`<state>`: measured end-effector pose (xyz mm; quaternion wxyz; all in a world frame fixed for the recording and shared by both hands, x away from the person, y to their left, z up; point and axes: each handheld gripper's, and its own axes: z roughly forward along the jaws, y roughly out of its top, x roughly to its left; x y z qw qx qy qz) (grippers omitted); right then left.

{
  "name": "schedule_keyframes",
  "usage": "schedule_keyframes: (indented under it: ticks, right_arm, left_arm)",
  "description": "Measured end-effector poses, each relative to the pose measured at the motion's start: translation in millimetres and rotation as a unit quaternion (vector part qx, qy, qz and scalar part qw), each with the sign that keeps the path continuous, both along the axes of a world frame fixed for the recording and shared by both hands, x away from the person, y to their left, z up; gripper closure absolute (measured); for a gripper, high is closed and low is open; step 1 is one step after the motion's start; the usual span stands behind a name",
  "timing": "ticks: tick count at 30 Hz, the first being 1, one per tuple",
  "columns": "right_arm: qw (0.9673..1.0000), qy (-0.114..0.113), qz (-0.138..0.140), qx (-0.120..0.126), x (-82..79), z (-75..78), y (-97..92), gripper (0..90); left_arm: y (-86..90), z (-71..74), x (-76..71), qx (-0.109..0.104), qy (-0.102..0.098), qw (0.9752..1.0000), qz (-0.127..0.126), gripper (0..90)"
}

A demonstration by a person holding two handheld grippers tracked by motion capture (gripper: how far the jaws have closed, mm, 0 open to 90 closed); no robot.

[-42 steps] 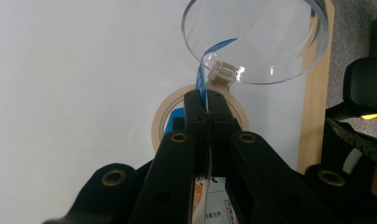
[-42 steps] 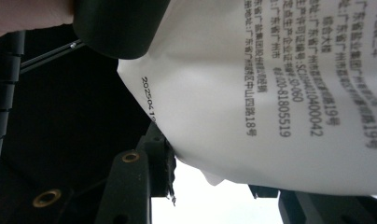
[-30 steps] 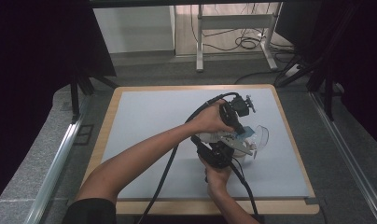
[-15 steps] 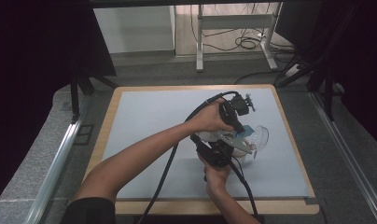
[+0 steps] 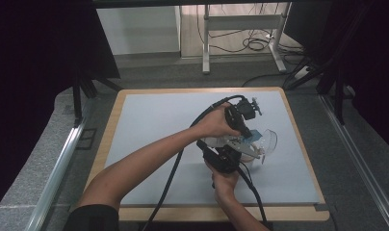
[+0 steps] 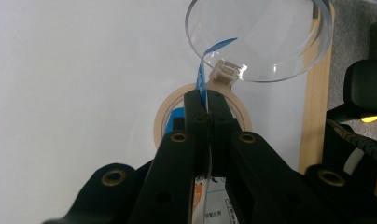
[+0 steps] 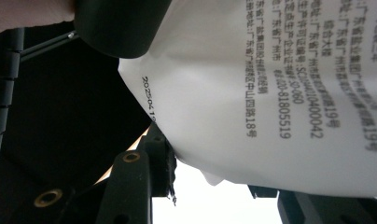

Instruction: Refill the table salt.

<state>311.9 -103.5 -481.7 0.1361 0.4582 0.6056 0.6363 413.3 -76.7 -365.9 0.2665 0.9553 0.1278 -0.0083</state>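
A white bag (image 5: pixel 231 143) printed with black text, with a blue top edge (image 5: pixel 251 137), is held up between both grippers over the right half of the table. My left gripper (image 5: pixel 247 136) comes from above, and its jaws (image 6: pixel 206 100) are shut on the bag's thin blue edge (image 6: pixel 201 77). My right gripper (image 5: pixel 229 155) comes from below. In the right gripper view the white bag (image 7: pixel 280 84) sits between its jaws (image 7: pixel 214 173), and the left pad (image 7: pixel 164 158) presses on it. A clear bowl (image 5: pixel 266 140) (image 6: pixel 259 39) lies just beyond the bag.
A tan tape roll (image 6: pixel 164 120) (image 5: pixel 252 156) lies flat on the pale mat (image 5: pixel 154 130) beneath the bag, beside the bowl. Black cables (image 5: pixel 175 166) trail from both grippers toward the front edge. The table's wooden rim (image 6: pixel 315 102) runs close on the right.
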Motion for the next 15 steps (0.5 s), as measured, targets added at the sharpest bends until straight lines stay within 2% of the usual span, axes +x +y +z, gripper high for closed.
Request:
schedule_keyframes:
  ticks: [10, 15]
  right_arm:
    - [0.9992, -0.006, 0.012, -0.038, -3.0, -9.7, -0.5, 58.9]
    - [0.9983, 0.001, 0.017, -0.056, -4.9, -18.0, -3.2, 58.3]
  left_arm:
    - [11.9, -1.8, -0.2, -0.023, -0.002, 0.9997, 0.006, 90.0]
    - [17.2, -5.0, -1.5, -0.031, 0.003, 0.9994, 0.013, 90.0]
